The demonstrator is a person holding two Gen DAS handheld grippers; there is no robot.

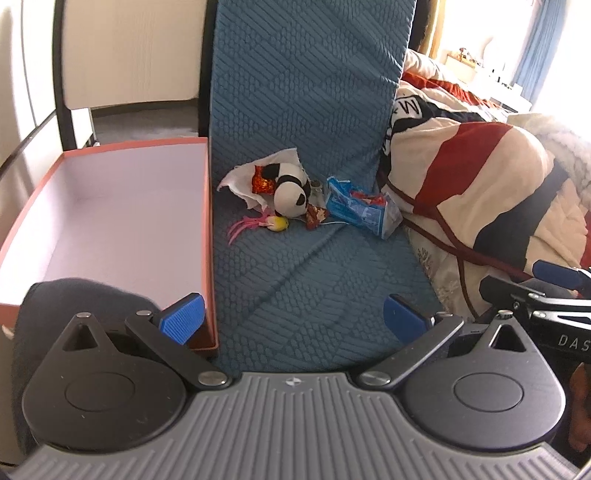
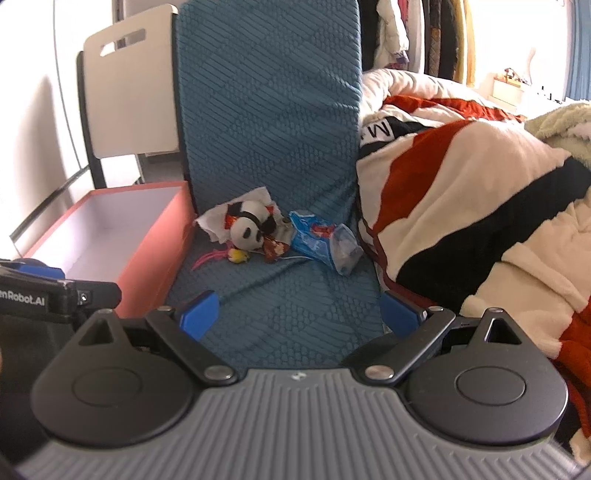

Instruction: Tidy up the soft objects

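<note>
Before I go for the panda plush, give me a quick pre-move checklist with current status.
1. Left tongs open, holding nothing: ok.
2. Right tongs open, holding nothing: ok.
3. Panda plush in view on the blue cushion: ok.
4. Plush free of clutter: not ok; white tissue, red wrappers and blue packet crowd it.
5. Red box has room: ok.
6. Plush snagged underneath: cannot tell.

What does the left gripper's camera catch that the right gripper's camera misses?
Only the left wrist view shows a dark cloth draped over the box's near corner. Only the right wrist view shows hanging clothes behind the bed. Both share the open-jawed grippers, left gripper and right gripper, the orange box, the panda toy, the blue packet and the striped blanket.
</note>
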